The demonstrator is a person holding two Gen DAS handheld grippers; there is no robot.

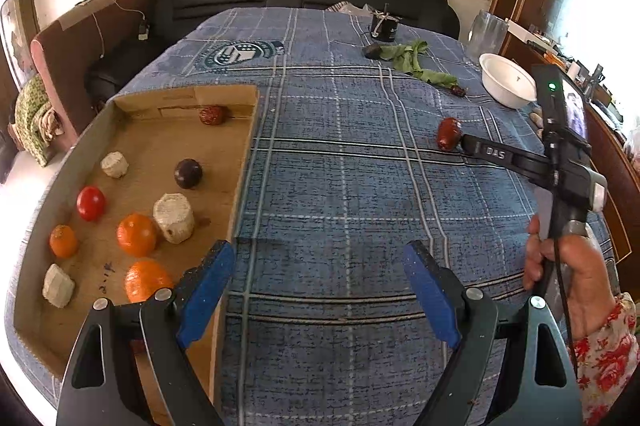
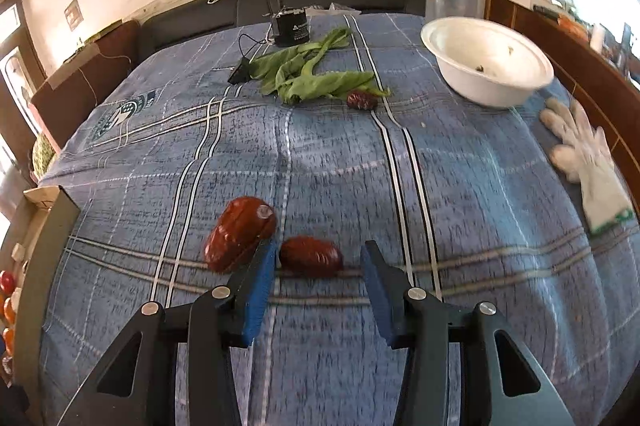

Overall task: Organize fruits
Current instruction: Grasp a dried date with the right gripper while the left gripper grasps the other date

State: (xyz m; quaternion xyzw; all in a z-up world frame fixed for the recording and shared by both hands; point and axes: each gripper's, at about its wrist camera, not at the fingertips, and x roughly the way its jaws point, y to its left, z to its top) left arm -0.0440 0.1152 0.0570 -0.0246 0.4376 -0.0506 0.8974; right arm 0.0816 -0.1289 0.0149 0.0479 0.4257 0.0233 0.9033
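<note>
Right wrist view: blue-padded right gripper [image 2: 318, 256] stands parted around a wrinkled oval red date [image 2: 311, 256], pads not touching; a glossier date [image 2: 240, 234] lies just left on the woven plaid cloth [image 2: 480, 186]. Left gripper [image 1: 320, 266] gapes empty beside the cardboard tray [image 1: 240, 162] of smooth oranges [image 1: 136, 234]

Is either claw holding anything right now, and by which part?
Nothing is held. The left claw is open over bare cloth; the right claw brackets a red date without pressing it.

A matt blue plaid woven cloth [image 2: 328, 154] covered the surface. On it, beside a rough brown cardboard tray [image 1: 240, 162], lay glossy wrinkled red dates [image 2: 312, 256], a smooth white bowl [image 2: 486, 66] and limp green leaves [image 2: 312, 74].
</note>
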